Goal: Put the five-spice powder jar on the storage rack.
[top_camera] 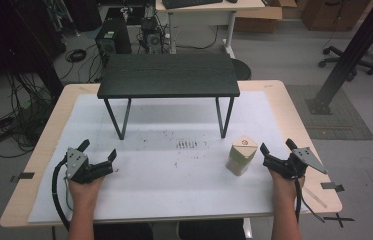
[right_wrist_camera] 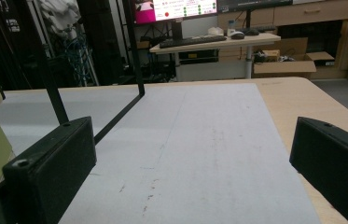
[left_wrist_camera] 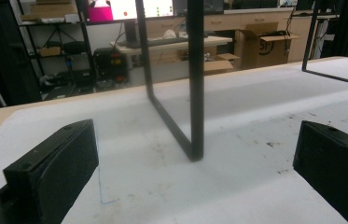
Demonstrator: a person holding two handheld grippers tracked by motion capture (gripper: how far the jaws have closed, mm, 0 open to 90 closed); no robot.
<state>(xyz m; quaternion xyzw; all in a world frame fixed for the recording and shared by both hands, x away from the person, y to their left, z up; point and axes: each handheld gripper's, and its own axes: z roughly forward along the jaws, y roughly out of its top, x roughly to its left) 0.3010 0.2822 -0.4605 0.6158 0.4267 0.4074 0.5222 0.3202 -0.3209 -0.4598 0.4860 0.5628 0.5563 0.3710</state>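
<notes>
The right gripper (top_camera: 278, 147) is held with its jaws spread wide and nothing between them; the small carton (top_camera: 240, 155) stands upright on the white mat (top_camera: 174, 170), just beside its left jaw, untouched. The left gripper (top_camera: 97, 149) is likewise spread wide and empty.

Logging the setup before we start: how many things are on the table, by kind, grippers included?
Grippers: 2, the left gripper and the right gripper, both open
Small black stand: 1
Pale carton: 1
White mat: 1
Total: 5
</notes>
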